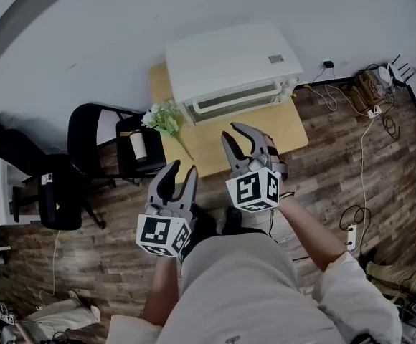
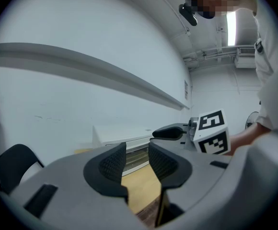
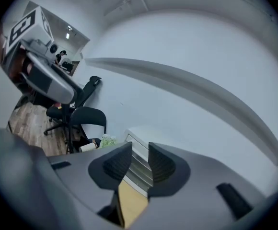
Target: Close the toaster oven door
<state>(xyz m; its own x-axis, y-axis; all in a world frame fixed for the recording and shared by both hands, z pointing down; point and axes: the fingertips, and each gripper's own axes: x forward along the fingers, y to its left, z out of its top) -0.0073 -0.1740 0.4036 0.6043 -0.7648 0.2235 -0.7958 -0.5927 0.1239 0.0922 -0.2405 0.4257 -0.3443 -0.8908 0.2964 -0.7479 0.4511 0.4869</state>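
Right gripper [image 3: 135,163] jaws apart, empty; toaster oven [image 3: 140,134] beyond gap, on wooden table [image 3: 131,202].

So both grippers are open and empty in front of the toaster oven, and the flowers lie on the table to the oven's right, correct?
One thing is wrong: the flowers lie to the left of the toaster oven, at the table's left corner, as the head view shows. The rest stands: the left gripper and the right gripper are both open and empty in front of the oven.
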